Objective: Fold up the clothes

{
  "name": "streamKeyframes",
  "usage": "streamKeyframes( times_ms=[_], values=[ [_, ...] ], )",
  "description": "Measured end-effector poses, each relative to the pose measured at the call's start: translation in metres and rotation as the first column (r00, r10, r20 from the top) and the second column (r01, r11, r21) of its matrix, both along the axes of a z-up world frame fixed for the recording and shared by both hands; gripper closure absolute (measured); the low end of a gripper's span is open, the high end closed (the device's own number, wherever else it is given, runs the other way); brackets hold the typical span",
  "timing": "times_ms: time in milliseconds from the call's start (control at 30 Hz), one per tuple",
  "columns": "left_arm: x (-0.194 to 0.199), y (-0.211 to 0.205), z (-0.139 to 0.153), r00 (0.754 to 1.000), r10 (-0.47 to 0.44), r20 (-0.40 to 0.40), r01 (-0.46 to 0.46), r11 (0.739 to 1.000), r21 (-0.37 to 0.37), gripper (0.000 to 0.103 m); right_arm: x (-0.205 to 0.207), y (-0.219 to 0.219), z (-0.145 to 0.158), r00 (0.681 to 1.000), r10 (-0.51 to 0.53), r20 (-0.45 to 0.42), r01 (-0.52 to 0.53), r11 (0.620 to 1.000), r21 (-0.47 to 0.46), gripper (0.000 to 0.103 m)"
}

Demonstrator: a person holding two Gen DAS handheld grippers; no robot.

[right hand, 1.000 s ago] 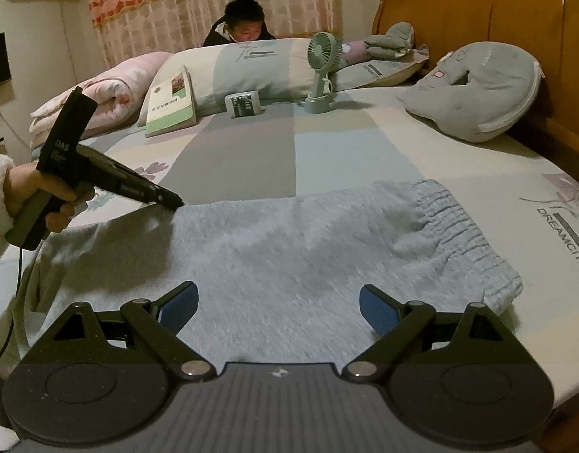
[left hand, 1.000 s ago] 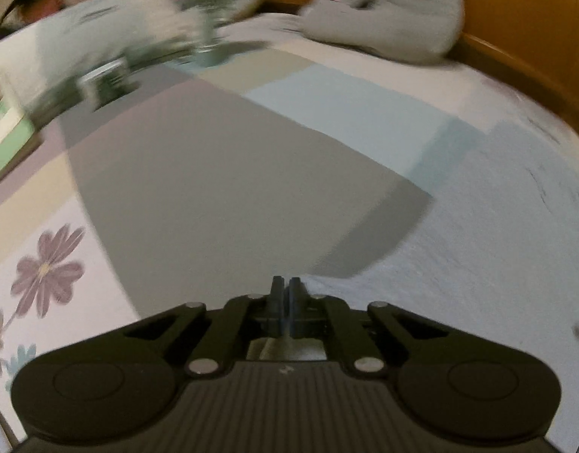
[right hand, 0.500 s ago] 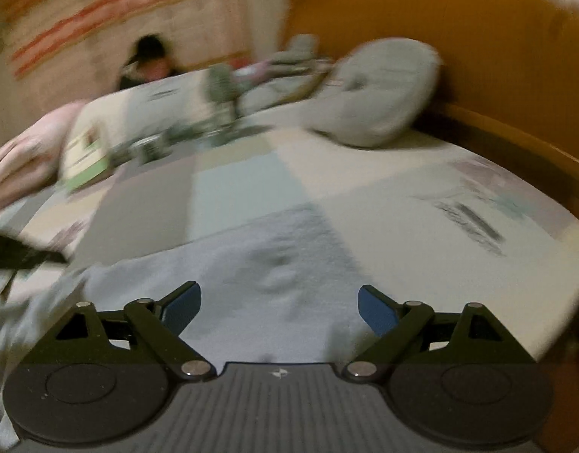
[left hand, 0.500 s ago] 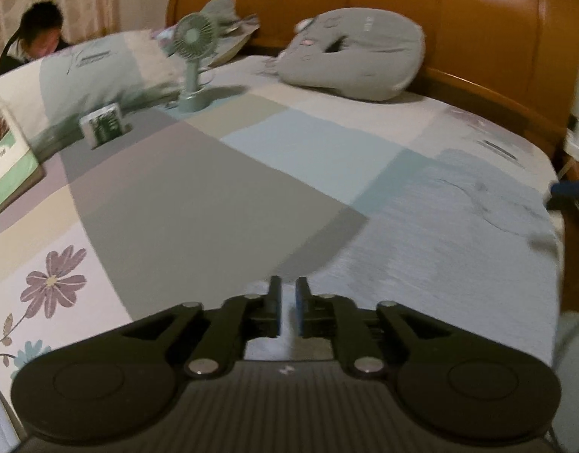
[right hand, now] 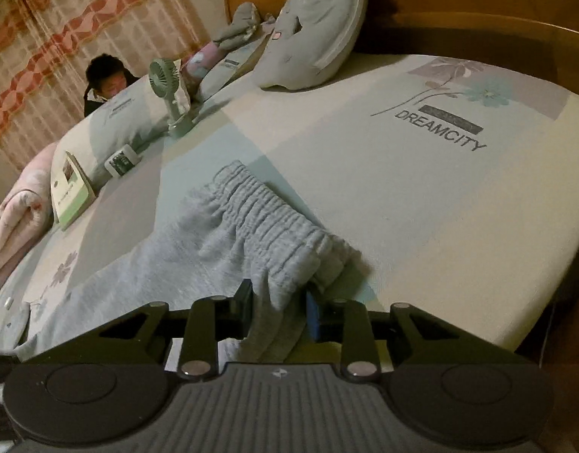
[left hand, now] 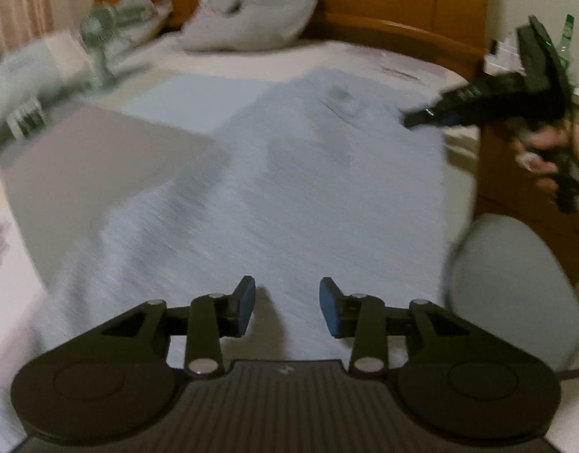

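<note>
Your right gripper (right hand: 278, 307) has its fingers clamped on a fold of the grey fleece sweatpants (right hand: 251, 222) right at the gathered elastic waistband, near the bed's front edge. The pants lie spread across the patchwork floral bedsheet (right hand: 421, 188), legs running toward the left. Your left gripper (left hand: 287, 311) hovers over the grey fabric with its fingers apart, gripping nothing. Toward the wooden headboard (right hand: 459, 3) sit a grey zippered cushion (right hand: 315, 34), a small green fan (right hand: 168, 90) and a green-covered book (right hand: 72, 188), with patterned curtains (right hand: 62, 19) behind.
</note>
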State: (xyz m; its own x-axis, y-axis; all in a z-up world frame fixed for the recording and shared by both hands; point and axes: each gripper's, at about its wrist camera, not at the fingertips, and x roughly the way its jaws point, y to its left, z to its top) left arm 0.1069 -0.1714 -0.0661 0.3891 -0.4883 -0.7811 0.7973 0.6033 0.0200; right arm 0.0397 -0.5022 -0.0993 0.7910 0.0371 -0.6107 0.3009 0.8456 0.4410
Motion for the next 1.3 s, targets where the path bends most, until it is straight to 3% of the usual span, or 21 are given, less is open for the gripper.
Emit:
streamKeyframes(
  times_ms=[100, 233, 300, 367, 533, 633, 767, 833, 867, 967, 1100, 1200, 1300],
  values=[
    [-0.014, -0.001, -0.007, 0.999, 0.023, -0.043, -0.024, 1.000, -0.014, 0.064, -0.008, 0.002, 0.009, 1.000, 0.003, -0.005, -0.003, 0.998, -0.061, 0.060],
    [-0.014, 0.008, 0.003, 0.996, 0.051, -0.075, -0.054, 0.997, -0.046, 0.060, -0.020, 0.012, 0.037, 1.000, 0.021, 0.016, -0.018, 0.983, -0.183, 0.058],
    [-0.007, 0.011, 0.010, 0.996, 0.079, -0.047, -0.082, 0.995, -0.051, 0.059, -0.018, 0.023, 0.055, 0.997, 0.060, 0.045, -0.048, 0.971, -0.234, 0.045],
    [0.002, 0.014, 0.017, 0.990, 0.141, 0.000, -0.141, 0.989, -0.050, 0.058, 0.007, 0.046, 0.058, 0.986, 0.161, 0.037, -0.146, 0.954, -0.261, 0.036],
    [0.035, 0.028, 0.015, 0.947, 0.321, 0.029, -0.319, 0.946, -0.053, 0.055, 0.070, 0.105, 0.067, 0.916, 0.401, 0.007, -0.378, 0.868, -0.323, 0.032],
    [0.053, 0.038, 0.006, 0.929, 0.370, -0.014, -0.369, 0.926, -0.082, 0.054, 0.109, 0.137, 0.054, 0.864, 0.501, -0.046, -0.488, 0.811, -0.323, 0.032],
    [0.065, 0.045, -0.016, 0.908, 0.413, -0.066, -0.416, 0.908, -0.043, 0.050, 0.112, 0.130, 0.023, 0.876, 0.457, -0.157, -0.481, 0.793, -0.375, 0.033],
    [0.058, 0.050, -0.016, 0.920, 0.389, -0.056, -0.392, 0.919, -0.049, 0.046, 0.113, 0.127, 0.007, 0.878, 0.431, -0.209, -0.479, 0.782, -0.399, 0.034],
    [0.057, 0.050, -0.015, 0.922, 0.383, -0.055, -0.385, 0.922, -0.043, 0.046, 0.106, 0.121, 0.007, 0.879, 0.434, -0.199, -0.477, 0.794, -0.378, 0.034],
    [0.065, 0.043, -0.004, 0.931, 0.359, -0.060, -0.363, 0.930, -0.058, 0.046, 0.096, 0.121, 0.010, 0.874, 0.434, -0.219, -0.486, 0.780, -0.394, 0.035],
    [0.087, 0.027, 0.012, 0.949, 0.313, -0.037, -0.314, 0.934, -0.168, 0.045, 0.097, 0.130, 0.010, 0.875, 0.424, -0.234, -0.484, 0.769, -0.417, 0.030],
    [0.109, 0.013, 0.008, 0.957, 0.282, -0.059, -0.289, 0.934, -0.210, 0.044, 0.094, 0.129, 0.009, 0.880, 0.421, -0.220, -0.475, 0.777, -0.414, 0.029],
    [0.132, 0.004, -0.014, 0.932, 0.361, -0.044, -0.363, 0.923, -0.127, 0.049, 0.090, 0.126, 0.013, 0.885, 0.421, -0.198, -0.466, 0.790, -0.398, 0.028]
  ],
)
